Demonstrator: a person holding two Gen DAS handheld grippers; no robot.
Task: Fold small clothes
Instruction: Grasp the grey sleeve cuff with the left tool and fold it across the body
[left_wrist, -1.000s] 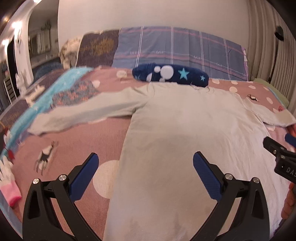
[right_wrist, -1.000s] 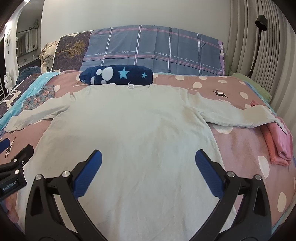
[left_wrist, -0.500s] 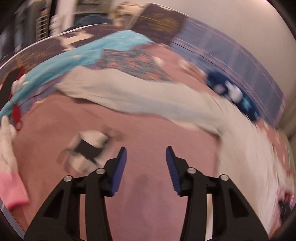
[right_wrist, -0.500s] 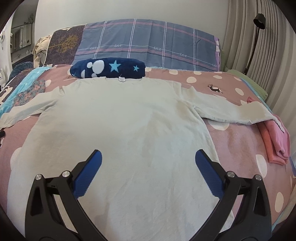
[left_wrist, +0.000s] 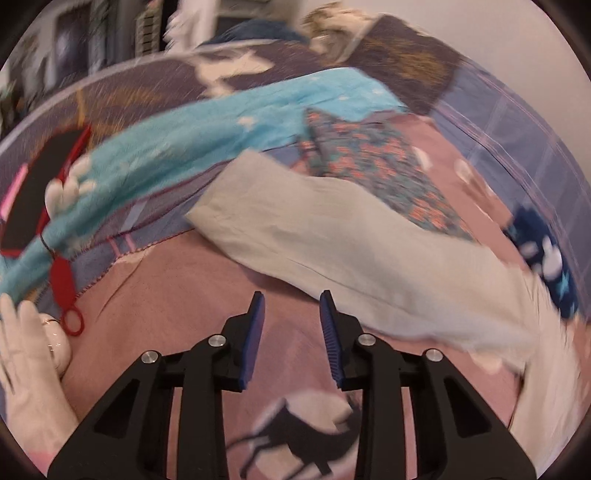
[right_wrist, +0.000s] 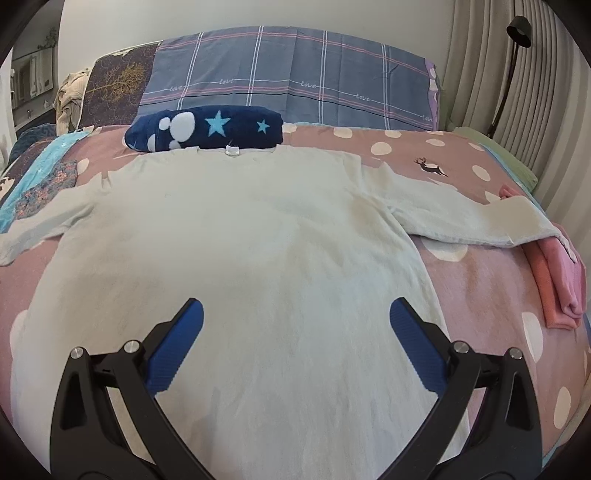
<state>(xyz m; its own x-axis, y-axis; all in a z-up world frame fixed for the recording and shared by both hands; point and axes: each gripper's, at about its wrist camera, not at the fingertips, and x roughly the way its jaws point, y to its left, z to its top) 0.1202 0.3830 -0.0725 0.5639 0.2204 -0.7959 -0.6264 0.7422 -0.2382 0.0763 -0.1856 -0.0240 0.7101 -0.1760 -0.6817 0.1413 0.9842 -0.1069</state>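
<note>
A pale green long-sleeved shirt (right_wrist: 236, 236) lies spread flat on the pink dotted bedspread (right_wrist: 476, 280), both sleeves stretched out sideways. In the left wrist view its left sleeve (left_wrist: 332, 229) runs across the picture, cuff at the upper left. My left gripper (left_wrist: 291, 306) hovers over bare bedspread just short of that sleeve; its jaws are closing with nothing between them. My right gripper (right_wrist: 295, 314) stands wide open above the shirt's lower body, holding nothing.
A navy star-print roll (right_wrist: 207, 127) lies at the shirt's collar. Folded pink clothes (right_wrist: 557, 280) sit under the right cuff. A turquoise cloth (left_wrist: 192, 136), a floral cloth (left_wrist: 373, 162) and a white-gloved hand (left_wrist: 26, 354) lie left of the sleeve. Pillows (right_wrist: 295, 77) line the headboard.
My left gripper swung left from over the shirt's body to the left sleeve, rolled, and its jaws narrowed a lot. The right gripper edged slightly forward over the shirt.
</note>
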